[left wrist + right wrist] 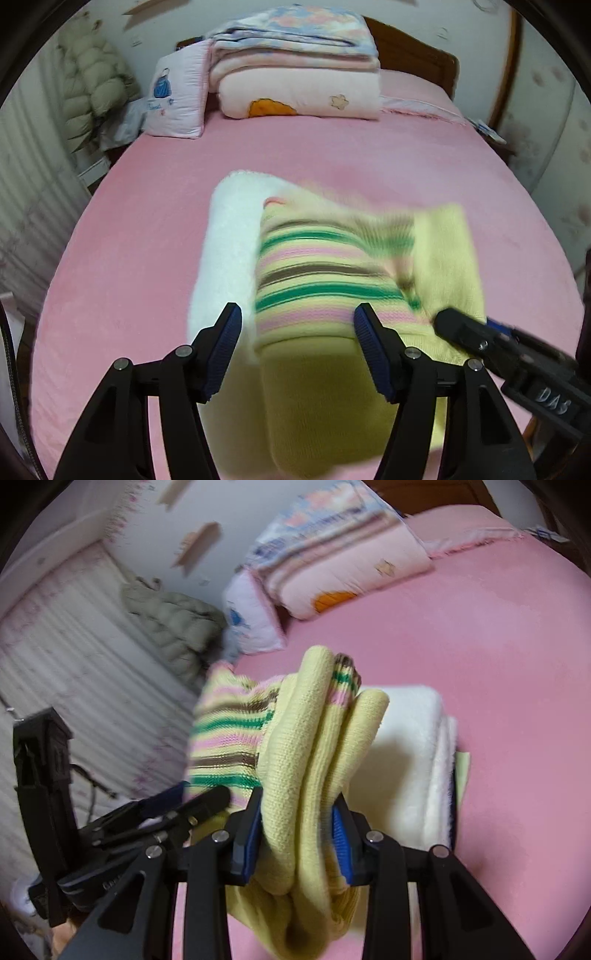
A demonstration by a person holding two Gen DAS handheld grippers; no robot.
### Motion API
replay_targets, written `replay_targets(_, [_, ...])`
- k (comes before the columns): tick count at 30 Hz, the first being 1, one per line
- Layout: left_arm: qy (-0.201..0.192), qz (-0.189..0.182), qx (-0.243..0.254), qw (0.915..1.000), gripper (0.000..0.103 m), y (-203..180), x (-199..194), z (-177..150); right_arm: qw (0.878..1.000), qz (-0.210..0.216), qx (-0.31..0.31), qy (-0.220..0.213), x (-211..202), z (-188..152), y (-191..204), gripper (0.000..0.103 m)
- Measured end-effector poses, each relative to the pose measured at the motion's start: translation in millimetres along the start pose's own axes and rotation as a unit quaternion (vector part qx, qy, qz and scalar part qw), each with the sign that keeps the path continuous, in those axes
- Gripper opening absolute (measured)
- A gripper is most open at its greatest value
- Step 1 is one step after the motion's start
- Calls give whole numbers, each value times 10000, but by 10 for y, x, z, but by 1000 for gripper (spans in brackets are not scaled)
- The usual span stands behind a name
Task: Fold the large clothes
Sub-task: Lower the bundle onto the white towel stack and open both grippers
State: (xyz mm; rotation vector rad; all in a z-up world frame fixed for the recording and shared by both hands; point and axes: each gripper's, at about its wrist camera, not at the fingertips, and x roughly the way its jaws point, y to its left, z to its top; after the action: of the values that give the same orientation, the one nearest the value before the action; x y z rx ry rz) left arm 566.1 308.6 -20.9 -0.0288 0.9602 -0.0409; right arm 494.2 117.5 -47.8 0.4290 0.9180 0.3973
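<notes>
A yellow knit sweater [332, 266] with green, pink and brown stripes hangs folded above the pink bed [147, 206], blurred by motion. A folded white fleece garment [229, 243] lies on the bed behind and left of it. My left gripper [297, 332] is open, its fingers on either side of the sweater's folded edge without pinching it. My right gripper [297, 830] is shut on a thick bunch of the sweater [306, 738] and holds it above the white garment [406, 746]. The right gripper also shows in the left wrist view [465, 332].
A stack of folded quilts [299, 66] and a white pillow [177, 99] sit at the head of the bed. A puffy beige jacket [92, 85] hangs at the left by a radiator. The left gripper shows in the right wrist view [177, 805].
</notes>
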Motion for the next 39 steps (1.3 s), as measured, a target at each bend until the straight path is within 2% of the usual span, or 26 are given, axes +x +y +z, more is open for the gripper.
replay_targets(1, [-212,-162,-34,9996,70,-11,86,-42,9999,-148,-1,-9,95,-3,-68,34])
replay_targets(2, [-373,-170,-27,9992,77,-29,120,-74,9998,-187,18,-52,184,-15,-177,34])
replay_targets(4, [-597,-62,-5,9982,84,-62,234,-141,9997,-184,-62,-174,224,-28,-267,34])
replay_targets(8, [-939,-12,19,9956,85,-91,340,-226,9992,-131,-247,-280,263,-47,-333,34])
replay_targets(11, [-967,69,126,9952,85,-73,402,-229,9982,-352,-385,-288,314,-41,-338,38])
replay_targets(13, [-950,96,143,9953,85,-51,428,-199,9962,-620,-538,-290,340,-25,-298,48])
replay_targets(16, [-853,103,71,9963,86,-76,345,-203,9929,-893,-759,-223,256,-25,-199,50])
replay_targets(21, [-572,119,-428,9974,93,-33,56,-299,9875,-1210,-1007,-2,-37,-62,-2,50])
replay_targets(24, [-379,143,-561,9976,93,-45,-187,-377,9867,-1229,-1064,81,-321,-133,127,50])
replay_targets(29, [-269,400,-307,9984,93,-212,-807,-524,9875,-1196,-995,258,-892,-318,315,50])
replay_targets(35, [-345,137,-516,9980,93,-398,-1809,-802,9906,-970,-932,256,-1870,-602,549,50])
replay_targets(39, [-384,198,-399,9983,94,-654,-2436,-1062,9896,-937,-1076,199,-2610,-882,694,50])
